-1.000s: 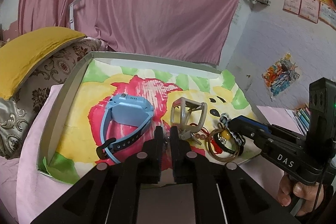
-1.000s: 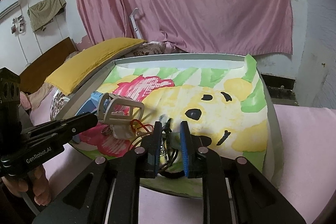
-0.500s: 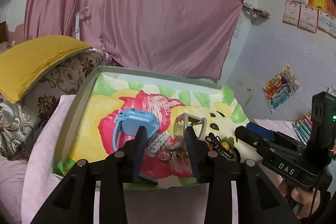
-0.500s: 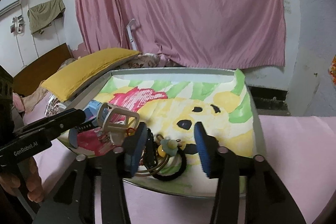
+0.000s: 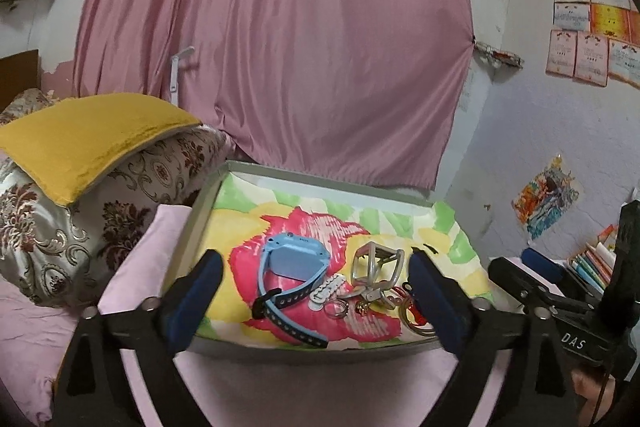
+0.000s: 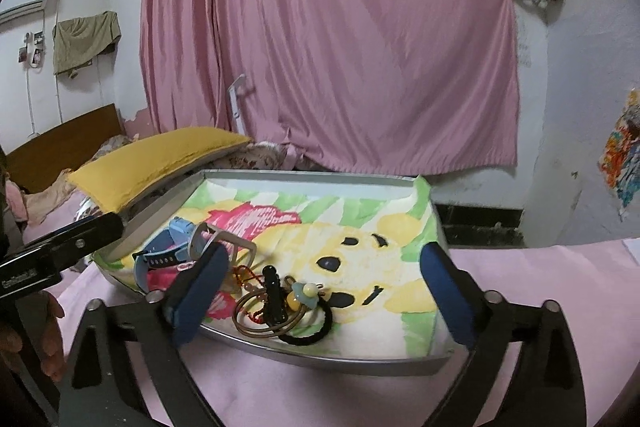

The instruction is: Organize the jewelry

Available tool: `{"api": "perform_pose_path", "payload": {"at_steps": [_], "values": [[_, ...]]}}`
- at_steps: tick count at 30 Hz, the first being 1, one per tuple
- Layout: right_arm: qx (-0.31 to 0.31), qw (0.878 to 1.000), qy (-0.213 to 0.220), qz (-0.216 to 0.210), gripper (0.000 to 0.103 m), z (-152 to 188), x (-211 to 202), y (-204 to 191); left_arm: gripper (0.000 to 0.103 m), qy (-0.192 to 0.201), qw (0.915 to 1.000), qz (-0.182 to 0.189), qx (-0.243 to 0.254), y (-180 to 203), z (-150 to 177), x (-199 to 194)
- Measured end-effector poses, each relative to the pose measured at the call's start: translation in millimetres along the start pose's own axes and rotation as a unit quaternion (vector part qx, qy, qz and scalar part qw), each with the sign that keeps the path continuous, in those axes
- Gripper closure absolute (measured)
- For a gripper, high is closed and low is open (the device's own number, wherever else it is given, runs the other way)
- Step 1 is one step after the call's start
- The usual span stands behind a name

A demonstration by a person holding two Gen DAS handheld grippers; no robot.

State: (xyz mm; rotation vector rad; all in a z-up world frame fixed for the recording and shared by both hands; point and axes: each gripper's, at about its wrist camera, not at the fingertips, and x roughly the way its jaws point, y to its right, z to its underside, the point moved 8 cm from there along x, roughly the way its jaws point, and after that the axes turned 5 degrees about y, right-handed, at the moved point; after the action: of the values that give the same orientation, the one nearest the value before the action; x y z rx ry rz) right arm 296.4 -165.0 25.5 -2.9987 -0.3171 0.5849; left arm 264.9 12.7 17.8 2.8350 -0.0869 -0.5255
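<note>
Left wrist view: your left claw point(image 5: 314, 293) is spread wide and holds nothing; its blue-padded fingers point(image 5: 196, 301) frame the near end of the tray point(image 5: 200, 211). The tray sits on a pink sheet point(image 5: 280, 387) and is lined with a painted paper of red, yellow and green. On the red patch lies the blue watch point(image 5: 292, 267), strap curled, its face tilted up. Just right of it stands a grey buckle point(image 5: 376, 263). In front of the buckle lie a white clip point(image 5: 326, 289), a small ring point(image 5: 335, 309) and a gold charm point(image 5: 362, 307), close together. A bangle point(image 5: 416, 319) with a red cord lies partly behind the right finger. Your right claw point(image 5: 516, 277) enters from the right edge, near the tray's right corner; from here you cannot tell its state. A yellow pillow point(image 5: 92, 135) lies on a patterned cushion left of the tray. A pink curtain point(image 5: 280, 47) hangs behind.

Right wrist view: your right claw point(image 6: 320, 291) is spread wide and holds nothing, with the tray's point(image 6: 320, 351) near rim between its fingers point(image 6: 200, 291). At the near left of the tray lie bangles point(image 6: 264, 315), a black clip point(image 6: 272, 293) across them, a black hair tie point(image 6: 312, 327) and a blue-yellow bead piece point(image 6: 302, 293), all touching or overlapping. The watch point(image 6: 168, 251) and buckle point(image 6: 216, 239) sit further left, partly hidden by the left finger. Your left claw point(image 6: 80, 235) reaches in beside the tray's left rim; its state is not visible here.
</note>
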Motion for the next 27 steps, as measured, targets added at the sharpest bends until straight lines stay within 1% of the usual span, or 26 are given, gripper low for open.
{"api": "perform_pose_path", "payload": {"at_steps": [3,8,11,19,27], "values": [[-0.001,1.000,0.019,0.003,0.002,-3,-13,0,0.001,0.015,0.9998,-0.005,0.010,1,0,-13],[-0.001,0.999,0.034,0.003,0.002,-5,-31,-2,0.001,0.028,0.9990,-0.007,0.033,7,3,-32],[0.002,0.999,0.038,-0.001,0.002,-4,-45,-4,0.001,0.032,0.9987,-0.005,0.039,9,5,-44],[0.007,0.999,0.040,-0.014,0.002,9,-86,-8,0.001,0.031,0.9987,-0.010,0.040,5,18,-72],[0.010,0.999,0.052,-0.005,0.002,24,-114,-8,0.001,0.037,0.9978,-0.021,0.052,4,33,-98]]}}
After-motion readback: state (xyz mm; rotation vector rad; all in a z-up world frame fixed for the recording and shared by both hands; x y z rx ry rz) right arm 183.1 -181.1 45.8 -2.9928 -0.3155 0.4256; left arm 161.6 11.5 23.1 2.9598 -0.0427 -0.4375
